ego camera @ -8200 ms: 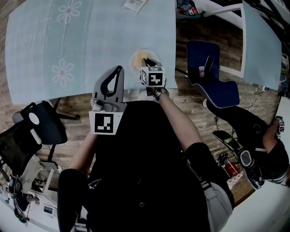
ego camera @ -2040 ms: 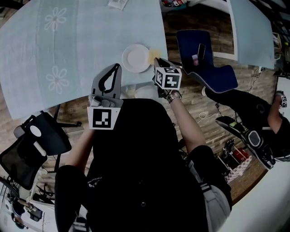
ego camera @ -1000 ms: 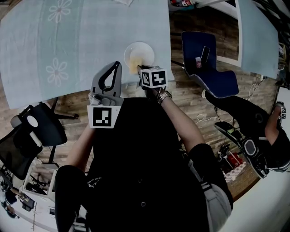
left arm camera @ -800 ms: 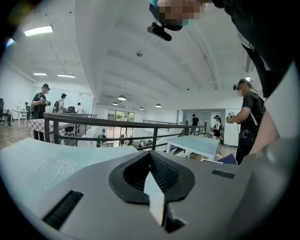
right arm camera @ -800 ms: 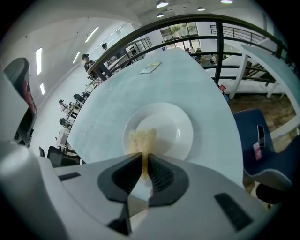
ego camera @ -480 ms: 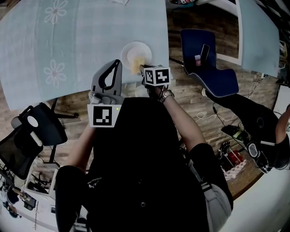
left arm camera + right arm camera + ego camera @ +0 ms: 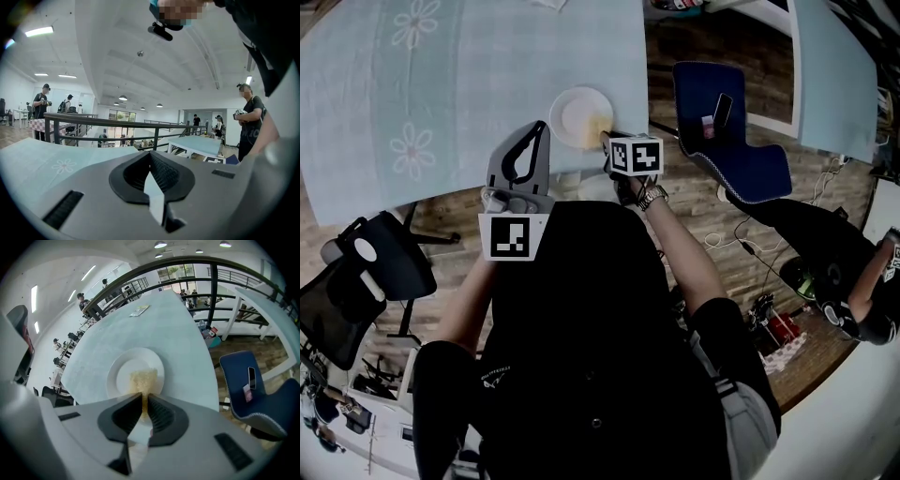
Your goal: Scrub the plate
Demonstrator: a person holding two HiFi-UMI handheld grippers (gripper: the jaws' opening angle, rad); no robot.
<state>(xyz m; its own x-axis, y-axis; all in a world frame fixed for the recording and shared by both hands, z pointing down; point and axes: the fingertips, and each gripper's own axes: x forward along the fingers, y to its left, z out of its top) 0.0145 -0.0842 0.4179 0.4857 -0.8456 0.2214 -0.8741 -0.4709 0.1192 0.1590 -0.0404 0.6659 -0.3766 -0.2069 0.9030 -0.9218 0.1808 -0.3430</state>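
The right claw (image 7: 144, 398) is closed tight on a yellow sponge (image 7: 143, 379); the end it grips is buried between the dark pads, so only the free end shows. That end lies over the well of the white plate (image 7: 113, 373), toward its right side, though actual contact is hard to confirm. The claw's grey body cuts off the plate's near rim in the right gripper view. In the head view the marker cube (image 7: 636, 155) covers most of the right claw (image 7: 607, 141), leaving just a sliver of sponge (image 7: 599, 127) at the plate's (image 7: 570, 111) edge. The plate sits near the corner of the pale blue, flower-printed worktop (image 7: 180, 336). The left claw (image 7: 150, 157) is fully closed with nothing in it, held up at the worktop's (image 7: 459, 84) near edge beside the plate and aimed out across the room. A small leaflet (image 7: 139, 311) at the far end is too small to read. A blue chair (image 7: 255, 401) beside the worktop carries a phone (image 7: 251, 377).
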